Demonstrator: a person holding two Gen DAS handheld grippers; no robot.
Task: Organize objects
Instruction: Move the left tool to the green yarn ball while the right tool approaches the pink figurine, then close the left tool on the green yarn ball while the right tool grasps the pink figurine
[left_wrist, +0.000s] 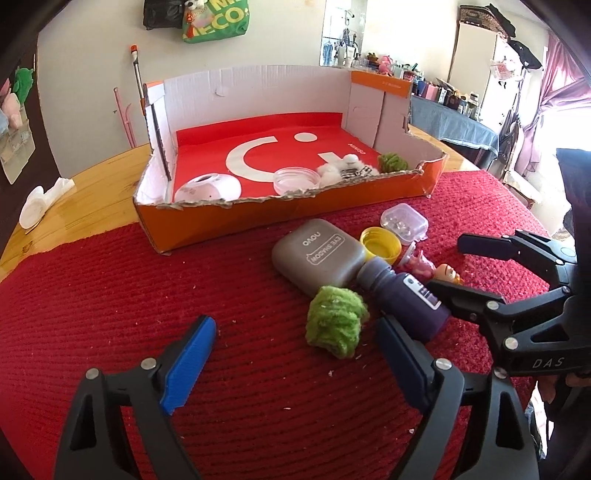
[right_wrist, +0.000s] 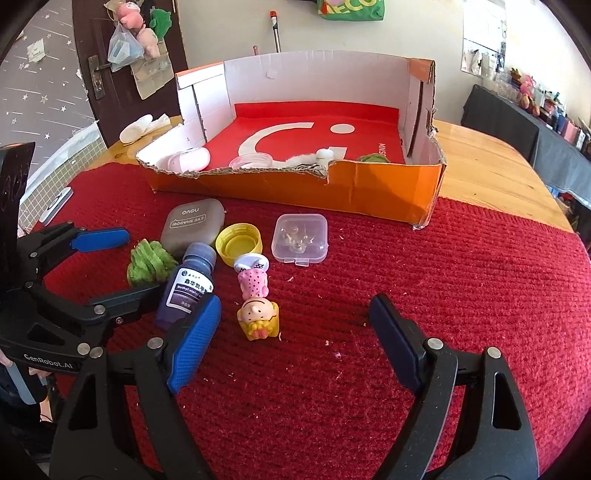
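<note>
Six loose items wait on the red mat (right_wrist: 424, 280) in front of the orange box (right_wrist: 369, 192). Both tongs hang released: left gripper (left_wrist: 295, 343) spread with the green pom-pom (left_wrist: 336, 321) at its one o'clock, right gripper (right_wrist: 295, 332) gaping, the toy figurine (right_wrist: 255, 295) at its eleven o'clock. The purple bottle (right_wrist: 188, 284) lies touching the pom-pom, eyeshadow case (right_wrist: 192, 225) and yellow cap (right_wrist: 238, 243) just behind. My call: straddle the pom-pom squarely, squeeze gently, and lift clear of the bottle before heading to twelve o'clock.
</note>
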